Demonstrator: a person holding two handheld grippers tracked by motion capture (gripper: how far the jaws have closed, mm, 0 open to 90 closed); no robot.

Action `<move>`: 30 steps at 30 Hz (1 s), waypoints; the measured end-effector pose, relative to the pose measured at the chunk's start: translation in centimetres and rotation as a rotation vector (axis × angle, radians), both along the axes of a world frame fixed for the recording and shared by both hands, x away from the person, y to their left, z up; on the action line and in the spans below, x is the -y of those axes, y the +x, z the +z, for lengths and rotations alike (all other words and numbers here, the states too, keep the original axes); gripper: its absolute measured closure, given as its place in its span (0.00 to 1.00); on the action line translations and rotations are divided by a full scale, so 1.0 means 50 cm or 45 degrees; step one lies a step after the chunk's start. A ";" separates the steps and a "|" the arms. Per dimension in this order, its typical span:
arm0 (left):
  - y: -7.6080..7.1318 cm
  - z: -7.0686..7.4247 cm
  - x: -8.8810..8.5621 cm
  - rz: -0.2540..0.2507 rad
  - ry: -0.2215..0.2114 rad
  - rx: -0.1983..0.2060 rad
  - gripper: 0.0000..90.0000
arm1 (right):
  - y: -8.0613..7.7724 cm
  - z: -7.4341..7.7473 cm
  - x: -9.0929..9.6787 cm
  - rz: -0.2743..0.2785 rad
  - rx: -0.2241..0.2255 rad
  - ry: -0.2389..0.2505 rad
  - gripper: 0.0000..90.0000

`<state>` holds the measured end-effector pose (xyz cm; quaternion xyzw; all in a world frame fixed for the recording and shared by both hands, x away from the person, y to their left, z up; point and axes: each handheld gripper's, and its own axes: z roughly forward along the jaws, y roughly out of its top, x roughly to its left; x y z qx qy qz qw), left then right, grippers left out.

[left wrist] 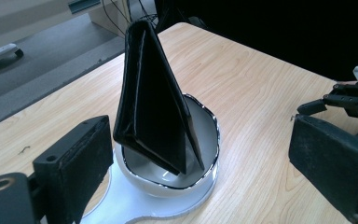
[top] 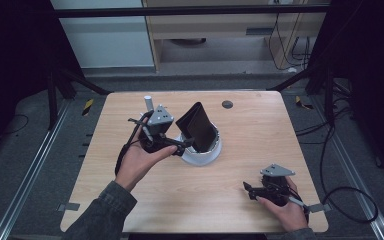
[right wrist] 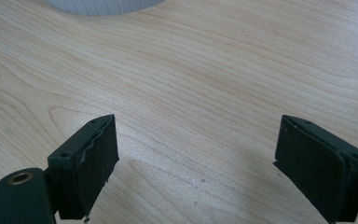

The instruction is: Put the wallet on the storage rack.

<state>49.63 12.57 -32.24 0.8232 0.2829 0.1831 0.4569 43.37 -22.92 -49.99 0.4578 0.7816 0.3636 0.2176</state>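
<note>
Wallet (left wrist: 151, 98), black and folded, stands on end inside the white bowl (left wrist: 205, 140), leaning against its rim, near the middle of the tabletop (top: 240, 165); placing it looks done. Just beside the bowl, the left gripper (top: 180, 146) has its jaws spread wide, clear of the wallet; pulling away seems all that is left. Well apart, the right gripper (top: 247, 189) rests on the tabletop, jaws released over bare wood.

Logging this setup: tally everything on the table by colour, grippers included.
Black: 3, the wallet, the left gripper and the right gripper
White: 2, the bowl and the small cylinder
Total: 5
</note>
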 end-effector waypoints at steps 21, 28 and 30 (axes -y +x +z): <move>-0.045 -0.106 -0.034 -0.038 0.065 -0.075 0.04 | 0.002 -0.003 0.004 -0.023 -0.013 -0.018 0.10; -0.059 -0.133 -0.050 -0.043 0.094 -0.099 0.04 | 0.003 -0.005 0.007 -0.036 -0.022 -0.017 0.09; -0.061 -0.135 -0.052 -0.040 0.098 -0.096 0.04 | 0.003 -0.005 0.007 -0.035 -0.027 -0.021 0.09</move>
